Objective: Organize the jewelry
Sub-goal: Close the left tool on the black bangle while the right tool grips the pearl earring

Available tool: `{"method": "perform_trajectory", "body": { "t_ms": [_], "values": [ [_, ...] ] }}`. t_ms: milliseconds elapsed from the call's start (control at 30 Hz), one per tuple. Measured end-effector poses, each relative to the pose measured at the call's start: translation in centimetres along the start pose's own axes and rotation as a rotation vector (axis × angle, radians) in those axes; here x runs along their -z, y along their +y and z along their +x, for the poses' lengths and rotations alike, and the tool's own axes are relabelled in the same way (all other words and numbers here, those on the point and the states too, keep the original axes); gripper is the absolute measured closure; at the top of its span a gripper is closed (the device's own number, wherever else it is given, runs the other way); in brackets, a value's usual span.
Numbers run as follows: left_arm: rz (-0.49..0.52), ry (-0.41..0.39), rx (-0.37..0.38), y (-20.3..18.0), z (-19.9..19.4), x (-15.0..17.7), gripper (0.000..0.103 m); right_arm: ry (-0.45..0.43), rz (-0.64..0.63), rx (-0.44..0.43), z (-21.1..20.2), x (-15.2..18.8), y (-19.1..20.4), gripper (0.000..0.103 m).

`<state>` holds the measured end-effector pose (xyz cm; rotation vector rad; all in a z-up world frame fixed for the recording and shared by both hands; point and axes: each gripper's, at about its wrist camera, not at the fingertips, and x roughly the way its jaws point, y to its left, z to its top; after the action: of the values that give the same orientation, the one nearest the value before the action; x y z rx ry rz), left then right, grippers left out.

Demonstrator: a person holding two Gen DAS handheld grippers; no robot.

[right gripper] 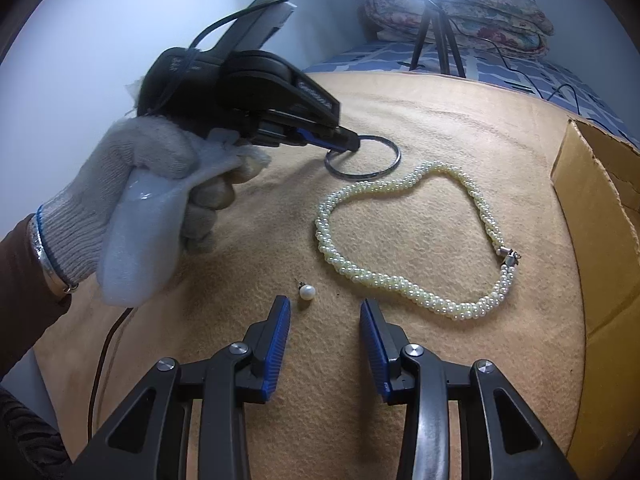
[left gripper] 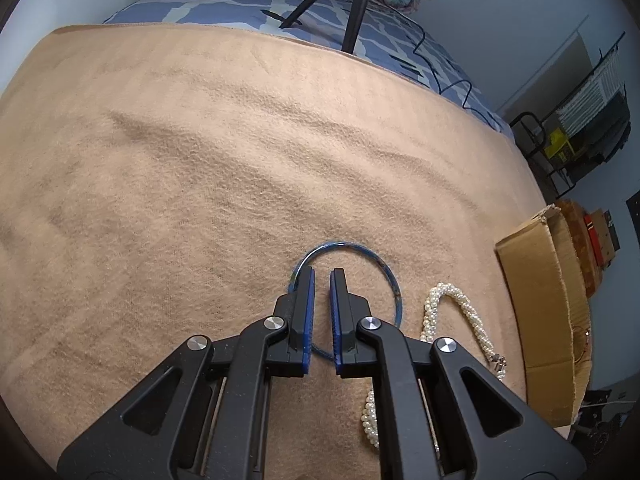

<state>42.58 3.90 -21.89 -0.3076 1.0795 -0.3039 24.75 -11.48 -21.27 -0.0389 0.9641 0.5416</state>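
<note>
A thin blue bangle lies on the tan blanket. My left gripper is over the bangle's left rim, jaws a narrow gap apart, with nothing clearly between them. In the right wrist view the left gripper has its tips at the bangle. A twisted pearl necklace lies right of the bangle; it also shows in the left wrist view. A single pearl earring lies just ahead of my right gripper, which is open and empty.
An open cardboard box stands at the blanket's right edge, also in the left wrist view. A tripod, a cable and folded quilts are on the bed behind. A gloved hand holds the left gripper.
</note>
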Motion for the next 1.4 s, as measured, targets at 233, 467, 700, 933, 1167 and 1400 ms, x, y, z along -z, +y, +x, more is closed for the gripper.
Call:
{"method": "perform_trajectory", "body": {
  "t_ms": [233, 467, 700, 933, 1167, 1400],
  "values": [
    [0.016, -0.002, -0.013, 0.2, -0.7, 0.1, 0.098, -0.003, 0.003, -0.016, 0.1, 0.1, -0.3, 0.065],
    [-0.004, -0.019, -0.035, 0.5, -1.0, -0.1, 0.076, 0.002, -0.012, -0.030, 0.3, -0.1, -0.1, 0.065],
    [0.036, 0.006, -0.067, -0.1, -0.1, 0.0, 0.076, 0.011, -0.027, -0.029, 0.6, -0.2, 0.0, 0.065],
    [0.113, -0.008, -0.130, -1.4, 0.9, 0.6, 0.098, 0.016, -0.051, -0.024, 1.0, -0.6, 0.4, 0.065],
    [0.116, -0.036, -0.133, -1.8, 0.1, 0.8, 0.101, 0.013, -0.064, -0.012, 1.3, -0.9, 0.6, 0.072],
    [0.119, -0.063, -0.121, -2.1, -1.1, 0.6, 0.101, 0.019, -0.080, -0.002, 1.8, -1.3, 0.8, 0.095]
  ]
}}
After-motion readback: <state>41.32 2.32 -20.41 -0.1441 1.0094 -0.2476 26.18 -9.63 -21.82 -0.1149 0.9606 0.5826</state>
